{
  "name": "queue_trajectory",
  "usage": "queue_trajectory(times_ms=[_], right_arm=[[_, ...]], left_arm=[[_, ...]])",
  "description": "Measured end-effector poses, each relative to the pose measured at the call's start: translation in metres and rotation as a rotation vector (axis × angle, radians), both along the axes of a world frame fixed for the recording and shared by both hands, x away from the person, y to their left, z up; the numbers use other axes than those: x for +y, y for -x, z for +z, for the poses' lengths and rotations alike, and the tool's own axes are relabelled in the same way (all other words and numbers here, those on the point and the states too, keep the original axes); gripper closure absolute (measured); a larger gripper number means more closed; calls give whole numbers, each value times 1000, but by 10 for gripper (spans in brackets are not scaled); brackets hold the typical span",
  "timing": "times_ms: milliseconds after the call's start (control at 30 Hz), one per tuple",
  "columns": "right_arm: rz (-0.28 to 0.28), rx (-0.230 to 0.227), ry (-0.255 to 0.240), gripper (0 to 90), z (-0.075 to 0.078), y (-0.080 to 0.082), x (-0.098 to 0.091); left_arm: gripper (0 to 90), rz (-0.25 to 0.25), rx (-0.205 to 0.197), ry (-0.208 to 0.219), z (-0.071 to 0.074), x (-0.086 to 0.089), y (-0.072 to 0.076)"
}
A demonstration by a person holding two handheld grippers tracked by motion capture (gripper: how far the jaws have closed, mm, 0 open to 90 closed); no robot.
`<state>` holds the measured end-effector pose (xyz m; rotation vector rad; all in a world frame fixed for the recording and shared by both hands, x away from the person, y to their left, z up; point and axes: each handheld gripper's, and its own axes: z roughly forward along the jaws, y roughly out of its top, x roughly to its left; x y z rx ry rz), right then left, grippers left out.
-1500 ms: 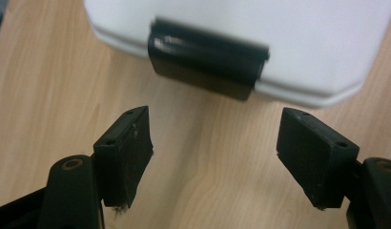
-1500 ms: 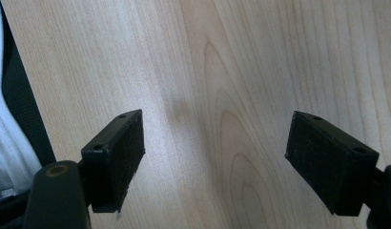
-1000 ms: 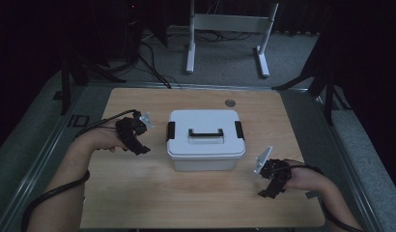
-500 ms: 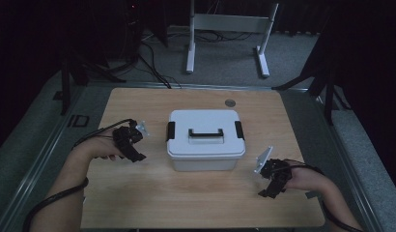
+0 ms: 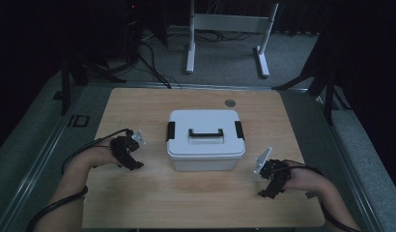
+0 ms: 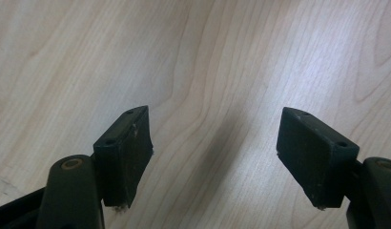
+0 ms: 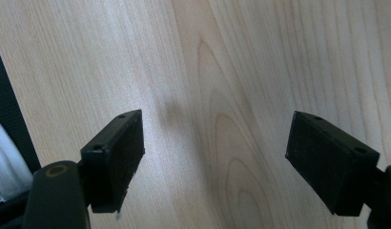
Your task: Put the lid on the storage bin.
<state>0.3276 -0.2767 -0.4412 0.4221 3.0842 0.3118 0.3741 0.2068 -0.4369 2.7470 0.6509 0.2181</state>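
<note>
A white box with a black handle on its lid and a black latch at each end stands near the middle of the pale wooden surface, its lid on. A small grey round disc is set into the surface near the far edge, behind the box. The left hand-held gripper is near the left edge, beside the box but apart from it; in the left gripper view its jaws are spread wide over bare wood grain, holding nothing. The right hand-held gripper is toward the near right corner, also apart from the box, jaws likewise spread and empty. Around the surface lies grey carpet; a white metal stand and loose black cables sit on the floor beyond, and the room behind is dark.
</note>
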Motion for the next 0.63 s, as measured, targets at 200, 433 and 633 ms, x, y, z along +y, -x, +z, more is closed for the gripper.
queue_trajectory(times_ms=[200,433,633], right_arm=[[-4,3,-5,199,-2,0,-1],[-3,8,1,199,-5,-1,0],[-3,5,-1,199,-5,-1,0]], left_arm=[[274,10,9,10,-10,4,2],[275,24,17,26,-18,7,5],[275,22,20,16,-21,8,5]])
